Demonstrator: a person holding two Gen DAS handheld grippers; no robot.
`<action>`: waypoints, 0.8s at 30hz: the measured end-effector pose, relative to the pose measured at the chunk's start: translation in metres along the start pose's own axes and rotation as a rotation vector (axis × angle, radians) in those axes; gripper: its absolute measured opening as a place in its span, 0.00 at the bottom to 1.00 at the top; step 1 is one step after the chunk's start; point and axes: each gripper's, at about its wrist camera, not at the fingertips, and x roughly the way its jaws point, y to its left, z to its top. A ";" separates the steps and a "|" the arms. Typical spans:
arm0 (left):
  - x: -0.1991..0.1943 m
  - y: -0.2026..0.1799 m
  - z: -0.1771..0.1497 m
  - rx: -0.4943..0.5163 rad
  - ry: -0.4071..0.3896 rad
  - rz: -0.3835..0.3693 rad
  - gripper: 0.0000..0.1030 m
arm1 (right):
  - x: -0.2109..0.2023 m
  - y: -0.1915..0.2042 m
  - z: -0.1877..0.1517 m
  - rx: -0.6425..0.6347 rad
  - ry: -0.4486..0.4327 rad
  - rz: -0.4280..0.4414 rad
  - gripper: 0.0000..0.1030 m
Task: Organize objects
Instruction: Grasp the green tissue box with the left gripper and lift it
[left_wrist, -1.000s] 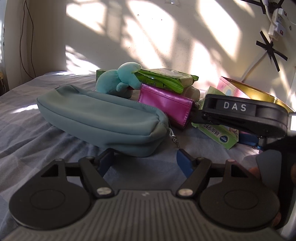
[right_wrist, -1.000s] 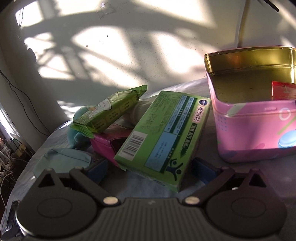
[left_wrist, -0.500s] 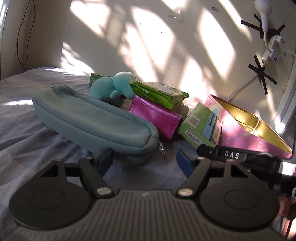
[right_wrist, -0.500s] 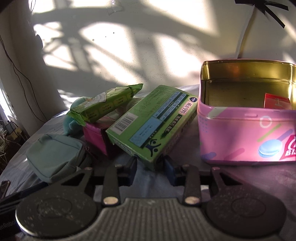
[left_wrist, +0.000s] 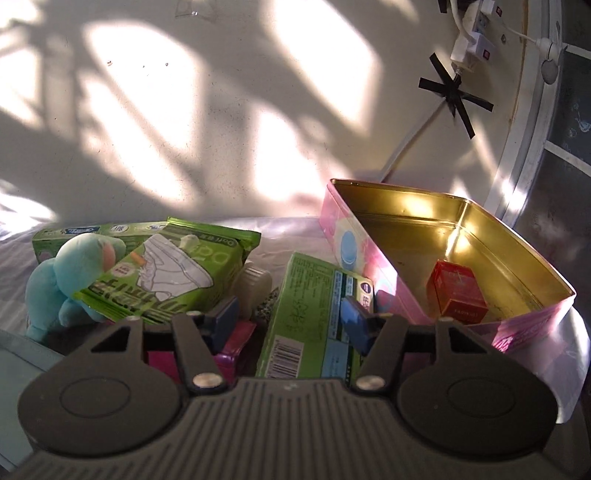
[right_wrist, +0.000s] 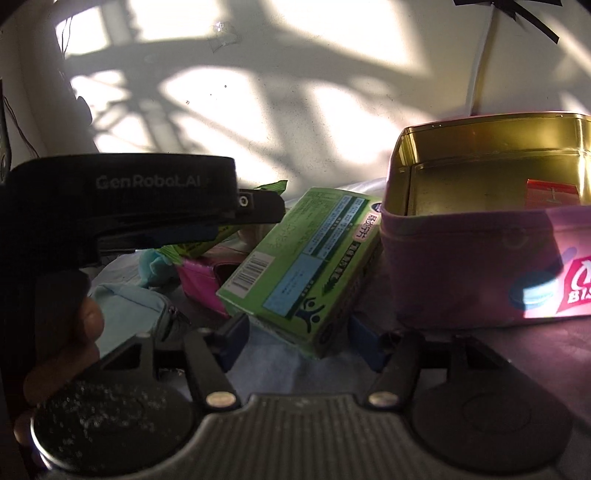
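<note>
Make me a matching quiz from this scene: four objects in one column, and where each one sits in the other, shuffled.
Things:
1. small red box
2. green carton
3. teal plush toy
4. green snack packet

Places:
A. leaning against the pink tin's side
B. far left of the pile
C. inside the pink tin
D. lying on top of the pile

Pairs: 1-C, 2-A, 3-B, 4-D

The open biscuit tin stands on the bed at the right, near the wall, with a small carton inside it. Just left of the tin lies a flat box, one end propped on a wallet. A wipes packet rests on the wallet, beside a plush toy at the far left. Behind the toy lies a second box, and in front of it a zip pouch
</note>
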 end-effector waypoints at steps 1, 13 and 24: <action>0.007 0.000 0.000 0.000 0.015 0.014 0.57 | 0.001 0.001 0.000 -0.007 0.001 0.005 0.60; 0.004 0.006 -0.013 -0.015 0.088 -0.022 0.49 | -0.004 0.003 0.000 -0.049 -0.023 0.097 0.58; -0.085 0.002 -0.086 -0.197 0.182 -0.113 0.51 | -0.087 -0.004 -0.018 -0.182 0.128 0.201 0.59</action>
